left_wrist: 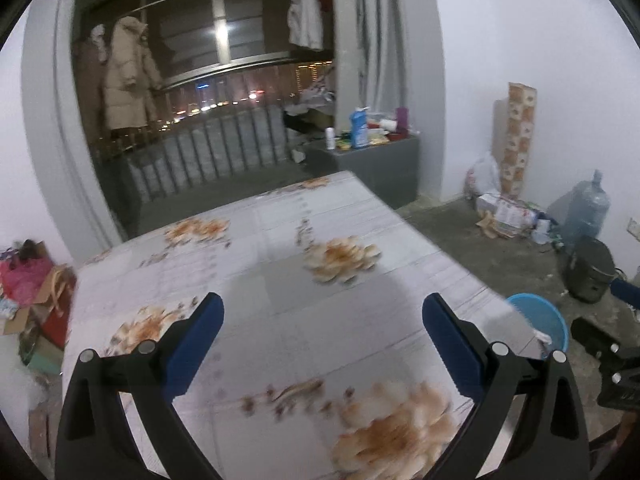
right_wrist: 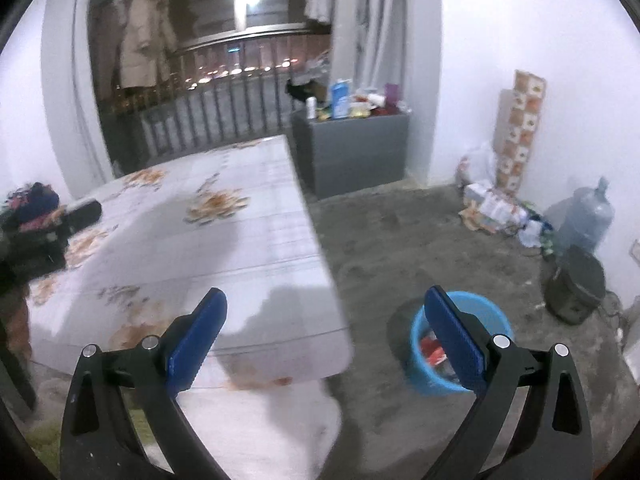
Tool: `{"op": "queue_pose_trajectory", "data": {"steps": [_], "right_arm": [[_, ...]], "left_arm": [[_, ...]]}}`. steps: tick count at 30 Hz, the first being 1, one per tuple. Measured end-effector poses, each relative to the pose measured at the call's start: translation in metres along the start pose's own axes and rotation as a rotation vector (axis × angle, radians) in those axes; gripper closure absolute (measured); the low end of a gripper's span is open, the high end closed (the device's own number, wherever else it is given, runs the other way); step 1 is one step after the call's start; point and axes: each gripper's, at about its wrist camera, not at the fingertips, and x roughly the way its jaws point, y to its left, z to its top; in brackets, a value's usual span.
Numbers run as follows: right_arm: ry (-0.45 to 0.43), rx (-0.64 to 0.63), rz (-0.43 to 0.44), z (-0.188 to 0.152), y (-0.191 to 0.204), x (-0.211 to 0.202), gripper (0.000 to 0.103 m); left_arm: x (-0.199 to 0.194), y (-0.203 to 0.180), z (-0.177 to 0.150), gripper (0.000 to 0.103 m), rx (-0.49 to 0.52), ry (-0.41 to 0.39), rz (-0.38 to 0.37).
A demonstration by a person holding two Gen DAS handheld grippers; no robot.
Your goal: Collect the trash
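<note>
Floral tablecloth fills the left wrist view: we look across a table (left_wrist: 280, 248) covered in a pale cloth printed with orange flowers, and no loose trash shows on it. Our left gripper (left_wrist: 322, 344) hangs above the near part of the table, its blue-padded jaws spread wide with nothing between them. Past the table's right edge, the rim of a blue bin (left_wrist: 544, 316) peeks out on the floor. Part of the right gripper shows at the far right edge.

From the right wrist view, our right gripper (right_wrist: 324, 340) sits over the table's near corner and the concrete floor, jaws also wide apart and empty. The blue bin (right_wrist: 476, 304) stands on the floor just beside the right-hand finger and already holds crumpled wrappers (right_wrist: 434, 350), red and white. Against the far wall lies a heap of packaging and papers (right_wrist: 492, 208), beside a large water jug (right_wrist: 588, 212).

We judge such trash to be light, soft and crushable, likely slippery if plastic film. We would pinch it at a bunched fold rather than a flat face.
</note>
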Motion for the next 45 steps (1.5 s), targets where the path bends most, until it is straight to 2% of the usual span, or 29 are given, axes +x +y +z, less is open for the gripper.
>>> {"op": "queue_pose_trajectory", "data": {"steps": [3, 7, 13, 19, 26, 45], "right_arm": [[0.033, -0.023, 0.026, -0.005, 0.013, 0.003, 0.008], [0.074, -0.068, 0.006, -0.013, 0.024, 0.003, 0.008], [0.146, -0.078, -0.034, -0.026, 0.028, 0.004, 0.008], [0.151, -0.071, -0.082, -0.028, 0.028, 0.004, 0.008], [0.146, -0.065, -0.094, -0.029, 0.026, 0.001, 0.008], [0.151, -0.047, -0.098, -0.026, 0.023, 0.002, 0.008]], "left_arm": [[0.002, 0.008, -0.017, 0.006, -0.015, 0.069, 0.001], [0.004, 0.014, -0.033, 0.006, -0.039, 0.128, 0.019], [0.003, 0.018, -0.035, 0.006, -0.067, 0.155, 0.029], [0.009, 0.023, -0.038, 0.006, -0.112, 0.198, 0.023], [0.007, 0.027, -0.038, 0.006, -0.148, 0.202, 0.008], [0.009, 0.026, -0.04, 0.006, -0.146, 0.225, 0.012]]}}
